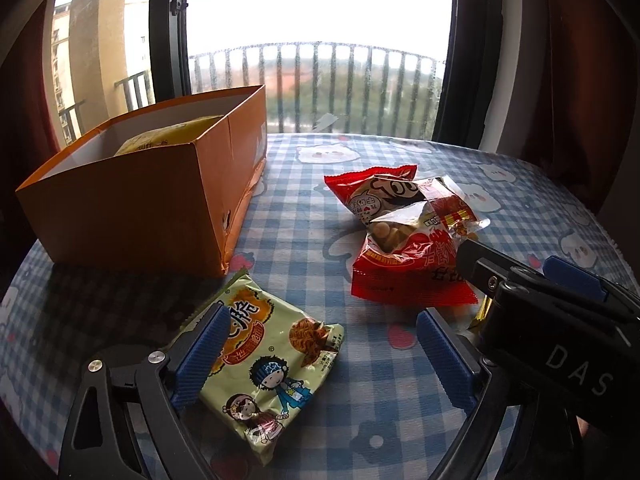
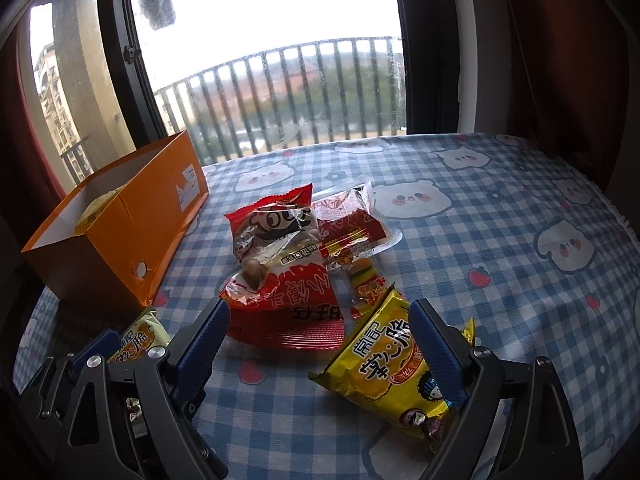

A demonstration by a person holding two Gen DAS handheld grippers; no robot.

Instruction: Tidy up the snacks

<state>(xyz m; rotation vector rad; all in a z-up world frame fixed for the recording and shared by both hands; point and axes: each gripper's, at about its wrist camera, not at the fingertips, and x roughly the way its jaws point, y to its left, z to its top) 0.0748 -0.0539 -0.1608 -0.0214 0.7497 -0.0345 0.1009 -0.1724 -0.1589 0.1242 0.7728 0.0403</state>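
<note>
Snacks lie on the checked tabletop (image 1: 360, 400). My left gripper (image 1: 320, 356) is spread wide, a green noodle packet (image 1: 272, 364) against its left finger. My right gripper (image 2: 320, 352) gapes around a yellow packet (image 2: 392, 372). Ahead-left stands the orange box (image 1: 132, 204).

A: We see glossy crinkly plastic film on the pale green noodle pack (image 1: 272, 364) & the yellow pack (image 2: 396, 364), yes?
B: Yep. Red packs (image 1: 404, 248) too, shiny foil-like.
A: Orange box (image 1: 132, 204) – we'd say matt cardboard, creased at one corner.
B: Agreed. Table (image 2: 480, 280) has soft woven checked cloth. Fingers (image 1: 446, 364): ribbed blue plastic pads, matt black frame, metal screws.
</note>
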